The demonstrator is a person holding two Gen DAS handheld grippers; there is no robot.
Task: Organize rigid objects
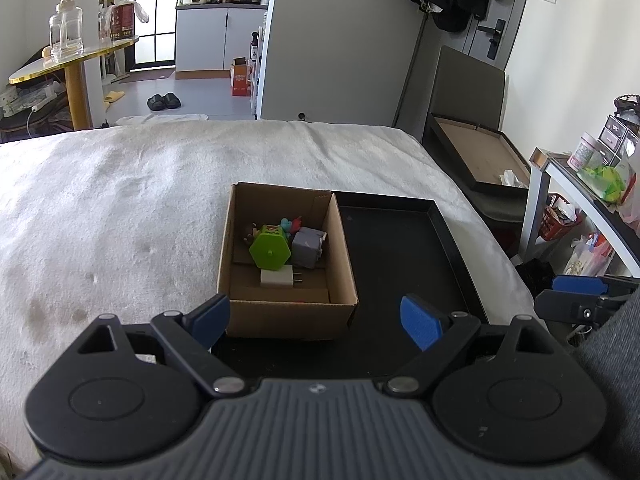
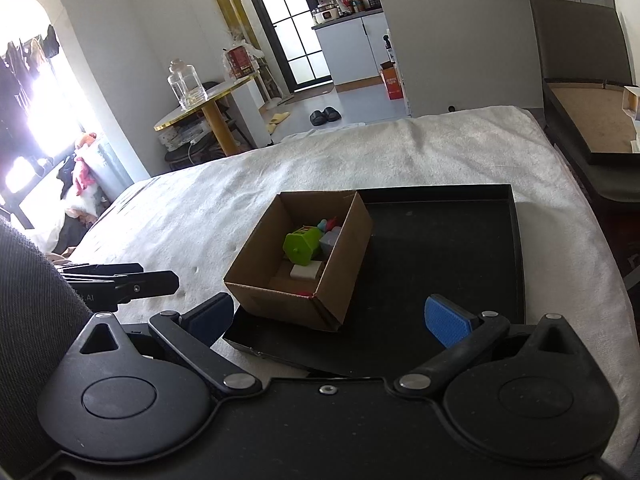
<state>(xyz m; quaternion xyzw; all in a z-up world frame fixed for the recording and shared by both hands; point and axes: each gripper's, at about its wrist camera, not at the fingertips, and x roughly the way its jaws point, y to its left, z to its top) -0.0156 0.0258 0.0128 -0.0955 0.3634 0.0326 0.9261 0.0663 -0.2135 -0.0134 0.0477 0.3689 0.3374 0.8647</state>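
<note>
A cardboard box (image 1: 286,258) stands on the left part of a black tray (image 1: 400,248), and the tray lies on a bed covered with a white blanket (image 1: 120,200). The box is open at the top. Inside it, toward its far right corner, sits a small heap of things: a green six-sided toy (image 1: 270,254), a grey block (image 1: 308,246) touching it on the right, a white plug (image 1: 277,277) just in front of the green toy with its prongs pointing right, and some small coloured figures (image 1: 290,224) behind. The rest of the tray, to the right of the box, is bare black.

The left claw (image 1: 320,322) hangs near the front edge of the tray, its two blue pads (image 1: 422,320) spread wide apart with nothing between them; the near wall of the box shows in the gap. The right claw (image 2: 332,318) is likewise wide open and holds nothing, and looks at the box from the right and near side, so that a corner of the box points toward it. In the right wrist view the box (image 2: 300,264) and the tray (image 2: 440,248) lie ahead, and the green toy (image 2: 302,246) and white plug (image 2: 306,271) show inside. Each claw appears at the edge of the other's view, the two well apart.
</note>
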